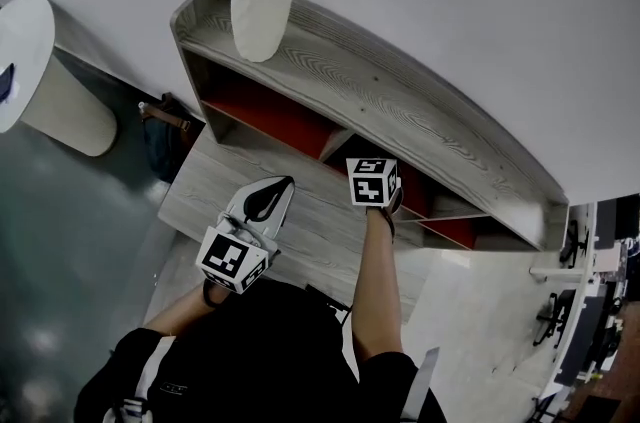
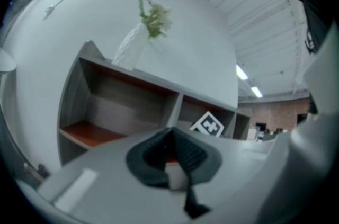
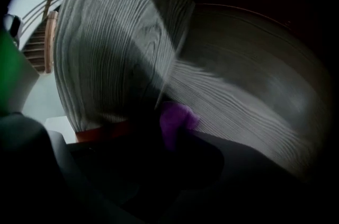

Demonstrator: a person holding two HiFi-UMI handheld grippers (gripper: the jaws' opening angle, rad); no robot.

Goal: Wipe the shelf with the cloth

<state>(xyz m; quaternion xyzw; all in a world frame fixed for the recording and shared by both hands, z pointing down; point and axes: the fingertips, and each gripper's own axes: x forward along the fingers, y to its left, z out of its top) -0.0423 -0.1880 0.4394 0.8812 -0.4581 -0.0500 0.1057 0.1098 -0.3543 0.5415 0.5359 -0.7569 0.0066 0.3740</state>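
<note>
The grey wood shelf (image 1: 400, 101) has red-floored compartments under its top board. My right gripper (image 3: 172, 135) reaches into the middle compartment; in the head view only its marker cube (image 1: 372, 181) shows at the opening. It is shut on a purple cloth (image 3: 177, 118), which presses against the grey wood-grain inner wall (image 3: 122, 48) in dim light. My left gripper (image 1: 284, 185) hovers over the lower grey board (image 1: 320, 236) in front of the shelf, jaws together and holding nothing. In the left gripper view its dark pads (image 2: 153, 157) meet, pointing at the compartments.
A white vase (image 1: 260, 1) with green sprigs stands on the shelf top at the left end. A white round stool (image 1: 35, 71) and a brown bag (image 1: 165, 126) sit on the floor to the left. Office gear (image 1: 590, 311) crowds the right edge.
</note>
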